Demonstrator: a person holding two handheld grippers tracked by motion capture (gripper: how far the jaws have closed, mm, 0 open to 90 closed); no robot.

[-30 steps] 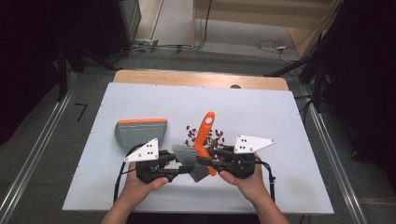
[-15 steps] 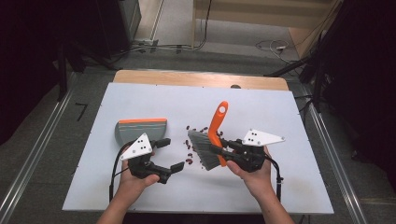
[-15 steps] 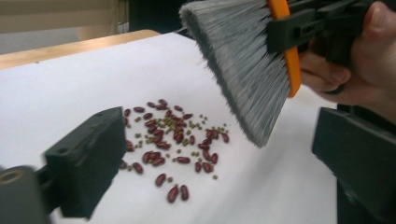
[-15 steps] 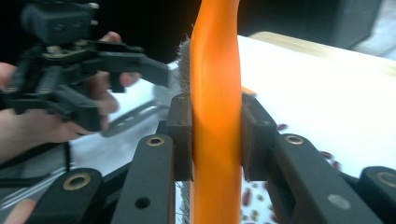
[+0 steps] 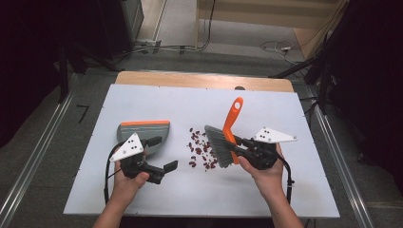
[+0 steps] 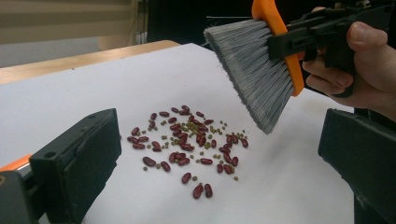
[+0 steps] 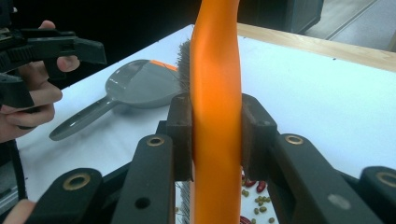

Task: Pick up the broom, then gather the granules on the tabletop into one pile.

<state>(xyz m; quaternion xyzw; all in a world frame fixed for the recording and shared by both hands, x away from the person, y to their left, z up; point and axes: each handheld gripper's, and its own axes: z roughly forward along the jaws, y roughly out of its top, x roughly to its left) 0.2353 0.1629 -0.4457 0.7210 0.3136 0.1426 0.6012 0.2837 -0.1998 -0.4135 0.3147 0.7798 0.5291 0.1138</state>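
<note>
A hand brush with an orange handle and grey bristles hangs tilted just right of a scatter of red beans and small green ones on the white board. My right gripper is shut on the handle, near the bristle end. In the left gripper view the bristle tips hover above the beans. My left gripper stands open and holds nothing, left of the beans and just in front of the grey dustpan. The dustpan lies flat, handle toward me.
The white board lies on a wooden table whose far edge shows beyond it. Metal rails run along both sides on the floor. Cables lie on the floor behind the table.
Both grippers were together at the brush over the beans. The left one has pulled away to the left, open. The right one has carried the brush to the beans' right side.
</note>
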